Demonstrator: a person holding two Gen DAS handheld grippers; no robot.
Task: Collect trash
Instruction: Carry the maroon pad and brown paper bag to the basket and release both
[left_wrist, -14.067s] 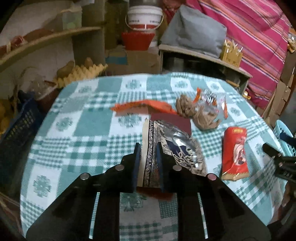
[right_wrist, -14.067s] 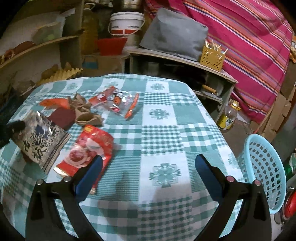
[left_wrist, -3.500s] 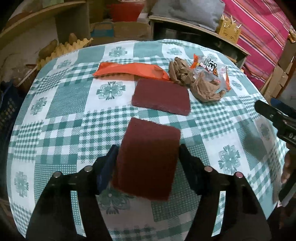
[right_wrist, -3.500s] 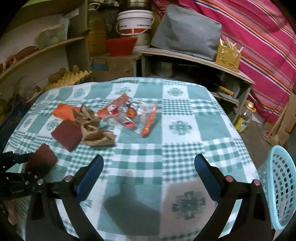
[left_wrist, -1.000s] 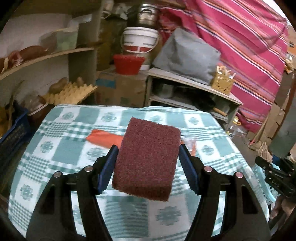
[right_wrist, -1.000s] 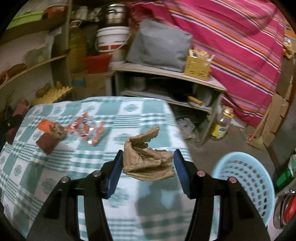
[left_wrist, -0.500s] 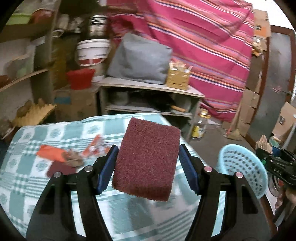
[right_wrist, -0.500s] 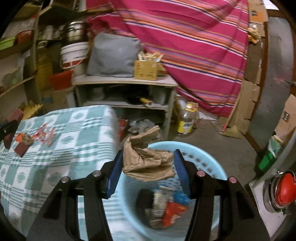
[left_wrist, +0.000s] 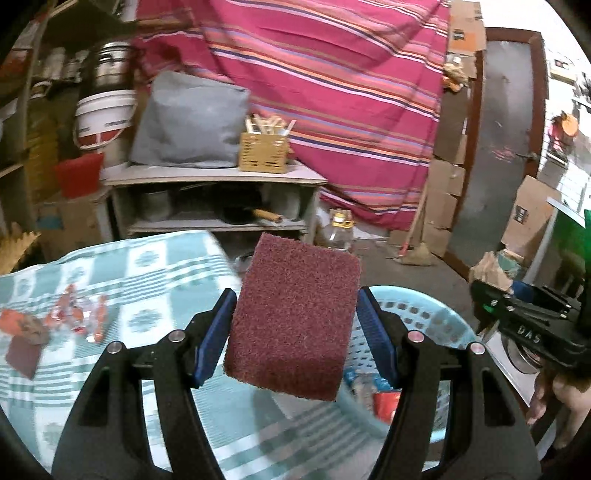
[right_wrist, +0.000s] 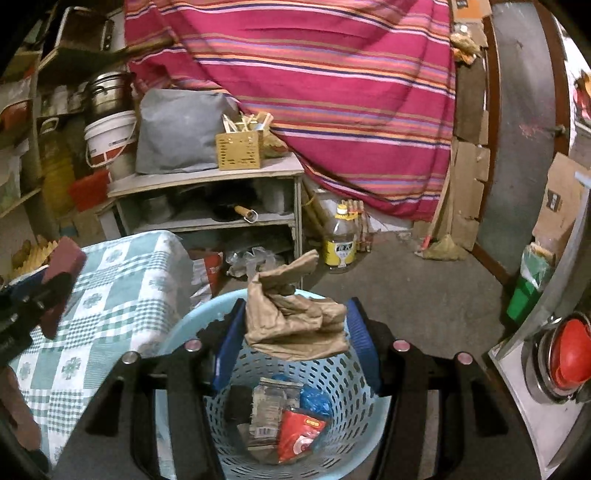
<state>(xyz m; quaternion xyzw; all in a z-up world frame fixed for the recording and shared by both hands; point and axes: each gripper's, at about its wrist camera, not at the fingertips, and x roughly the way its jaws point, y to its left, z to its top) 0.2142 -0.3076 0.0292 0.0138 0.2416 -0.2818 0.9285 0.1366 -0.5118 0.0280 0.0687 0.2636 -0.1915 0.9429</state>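
Below the right gripper (right_wrist: 295, 332), clamped on a paper bag (right_wrist: 293, 325): basket (right_wrist: 373, 410) waiting. Left gripper (left_wrist: 295, 325), pinching a sponge (left_wrist: 291, 321), possibly dropping short onto the tablecloth (left_wrist: 129, 280).

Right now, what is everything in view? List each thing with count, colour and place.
scouring pad: one, maroon, clamped in the left gripper
crumpled paper bag: one, brown, clamped in the right gripper over the basket
basket: one, light blue, on the floor beside the table, holding wrappers
red wrapper: one, inside the basket
table: one, teal-and-white checked cloth
second pad: one, maroon, on the table
snack wrappers: a few, orange and clear, on the table
bottle: one, yellow label, on the floor
striped cloth: one, pink, hanging behind
left gripper: black, blue pads
right gripper: black, blue pads
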